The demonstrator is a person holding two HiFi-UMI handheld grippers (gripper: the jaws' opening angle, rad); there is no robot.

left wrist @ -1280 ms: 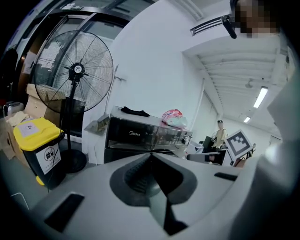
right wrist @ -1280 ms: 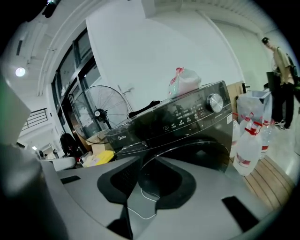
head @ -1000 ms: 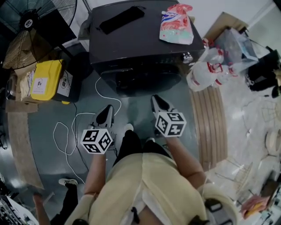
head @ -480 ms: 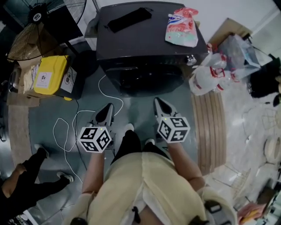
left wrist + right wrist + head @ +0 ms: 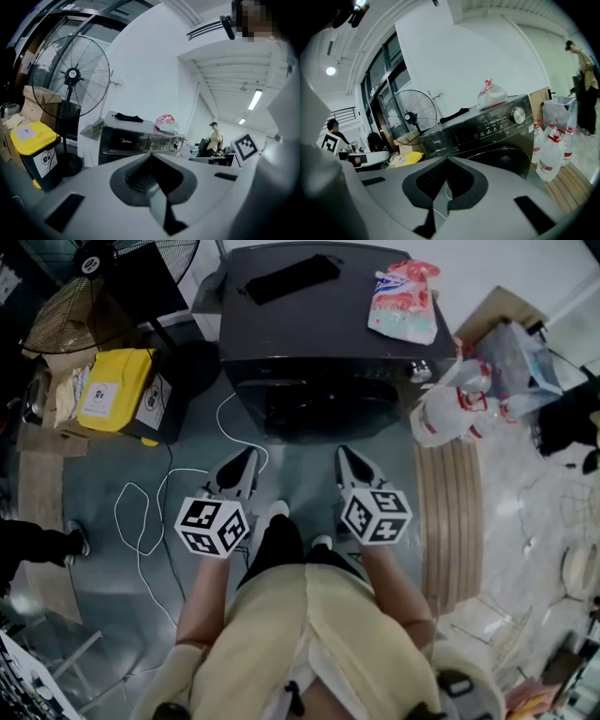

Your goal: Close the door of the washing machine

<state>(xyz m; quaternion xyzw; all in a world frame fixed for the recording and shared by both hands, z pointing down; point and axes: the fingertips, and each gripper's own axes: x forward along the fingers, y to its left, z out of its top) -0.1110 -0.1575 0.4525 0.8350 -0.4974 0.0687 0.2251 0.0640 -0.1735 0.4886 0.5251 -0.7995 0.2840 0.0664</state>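
**Head view.** One washing machine [image 5: 328,343] stood at the top of the frame. Its single round door [image 5: 319,404] faced the operator and appeared flush with the front. Two items lay on the lid: one black object [image 5: 286,277] and one pink bag [image 5: 403,301]. One yellow bin [image 5: 112,390] and one fan [image 5: 94,259] stood left of the machine. Two claws were present. The left gripper [image 5: 246,457] and right gripper [image 5: 345,454] pointed at the door, near it but apart from it.

**Left gripper view.** The jaws were pressed together, with nothing held. The machine stood ahead, beyond the tips.

**Right gripper view.** The jaws were fully closed and empty. The door lay just beyond the tips, to their right.
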